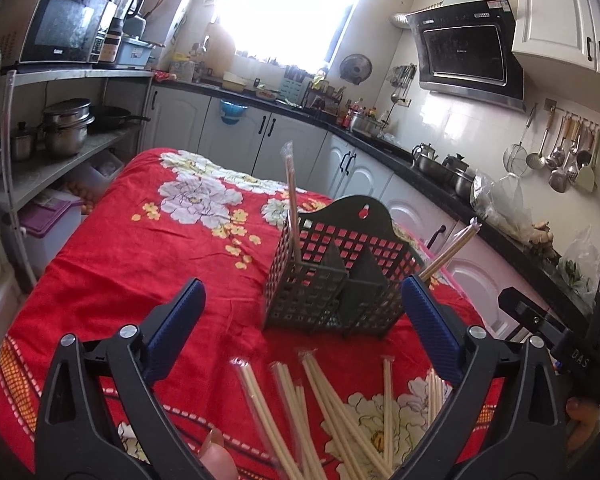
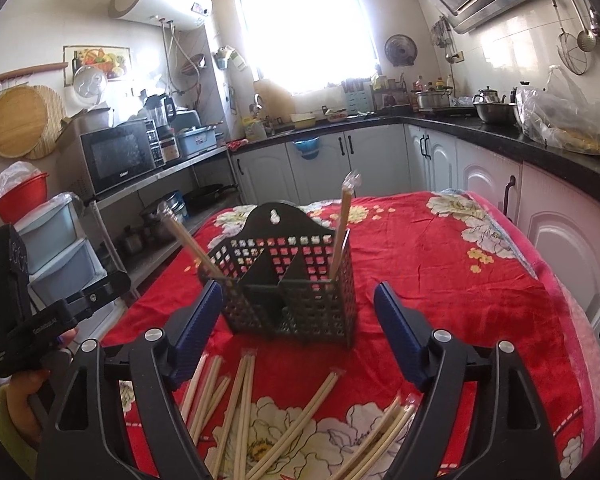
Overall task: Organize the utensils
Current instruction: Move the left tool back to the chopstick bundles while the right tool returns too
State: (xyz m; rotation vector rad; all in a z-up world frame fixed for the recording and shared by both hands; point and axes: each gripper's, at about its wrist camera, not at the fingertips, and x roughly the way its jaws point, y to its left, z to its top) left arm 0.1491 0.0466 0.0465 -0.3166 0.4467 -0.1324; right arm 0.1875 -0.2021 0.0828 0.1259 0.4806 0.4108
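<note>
Chopsticks (image 1: 332,412), wrapped in thin film, lie scattered on the red-clothed bench (image 1: 120,260) just before the caddy (image 1: 336,276); two pairs already stand in its outer cells. Light, stiff and likely slick: pinch one pair mid-length. Both the left claw (image 1: 300,320) and right claw (image 2: 298,332) are wide open, empty. Open cloth all round; bench edge near right.

Both grippers: black frames, silver screws, ribbed blue pads (image 1: 176,332); yellow-green sleeve (image 2: 8,420).

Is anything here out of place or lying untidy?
Yes. Wrapped chopsticks lie scattered and crossing on the red cloth before the holder; only two packs stand inside, leaning outward.
</note>
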